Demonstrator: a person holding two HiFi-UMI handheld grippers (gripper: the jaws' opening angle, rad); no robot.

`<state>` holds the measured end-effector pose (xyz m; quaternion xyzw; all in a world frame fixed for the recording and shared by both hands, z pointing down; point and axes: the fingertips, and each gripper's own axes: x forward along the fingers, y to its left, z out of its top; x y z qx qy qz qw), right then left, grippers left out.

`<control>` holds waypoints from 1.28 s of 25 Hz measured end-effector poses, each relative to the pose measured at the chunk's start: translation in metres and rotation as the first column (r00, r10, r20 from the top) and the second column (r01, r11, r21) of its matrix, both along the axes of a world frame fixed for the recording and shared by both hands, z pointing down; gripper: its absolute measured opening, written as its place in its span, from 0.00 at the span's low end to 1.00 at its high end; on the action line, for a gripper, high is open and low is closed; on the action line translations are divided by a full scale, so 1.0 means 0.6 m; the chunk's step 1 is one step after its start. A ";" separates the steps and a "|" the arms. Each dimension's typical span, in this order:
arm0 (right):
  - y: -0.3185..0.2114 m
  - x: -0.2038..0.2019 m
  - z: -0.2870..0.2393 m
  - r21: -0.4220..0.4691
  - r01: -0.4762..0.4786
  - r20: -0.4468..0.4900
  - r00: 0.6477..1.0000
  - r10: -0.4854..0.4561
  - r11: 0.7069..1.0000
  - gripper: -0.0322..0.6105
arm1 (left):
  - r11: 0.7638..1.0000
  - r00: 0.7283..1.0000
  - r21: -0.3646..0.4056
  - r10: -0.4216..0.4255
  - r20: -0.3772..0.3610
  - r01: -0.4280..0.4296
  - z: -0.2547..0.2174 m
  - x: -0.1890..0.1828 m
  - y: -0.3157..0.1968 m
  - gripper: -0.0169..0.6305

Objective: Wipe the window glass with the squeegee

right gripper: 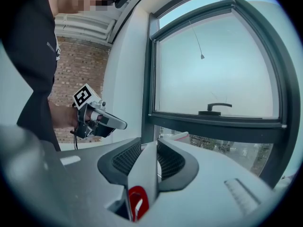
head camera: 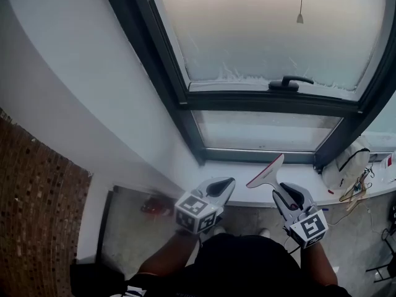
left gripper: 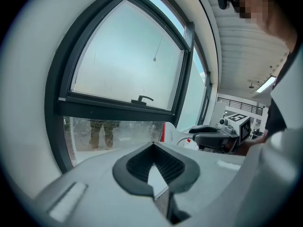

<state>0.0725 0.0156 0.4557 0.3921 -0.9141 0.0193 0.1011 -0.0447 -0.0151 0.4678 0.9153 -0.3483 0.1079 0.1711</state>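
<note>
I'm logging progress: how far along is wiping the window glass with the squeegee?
Done: the squeegee is clamped in the right claw. In hand: it hangs over the sill, blade not touching the window glass. Left: all the wiping; that glass looks hazy throughout, with no wiped stripe. The left claw is shut, empty.

A dark-framed window (head camera: 266, 102), upper pane frosted, sits in a curved white wall (head camera: 68, 60). Left of it is brickwork (head camera: 34, 221); beneath it, a white sill (head camera: 241, 193) and grey floor (head camera: 365, 234).
</note>
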 end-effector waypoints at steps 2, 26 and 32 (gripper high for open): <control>-0.002 -0.007 0.001 0.015 0.006 -0.035 0.999 -0.005 1.000 0.26 | 1.000 1.000 -0.001 0.003 -0.004 -0.003 -0.001 -0.005 0.001 0.03; -0.032 -0.091 0.010 0.003 -0.091 0.013 0.996 0.090 0.996 0.26 | 0.998 0.998 0.004 0.066 -0.011 -0.066 0.017 -0.079 -0.049 0.03; -0.097 -0.057 0.012 0.019 -0.010 0.024 1.000 0.010 1.000 0.26 | 1.000 1.000 0.001 -0.008 -0.001 0.008 0.019 -0.048 -0.101 0.03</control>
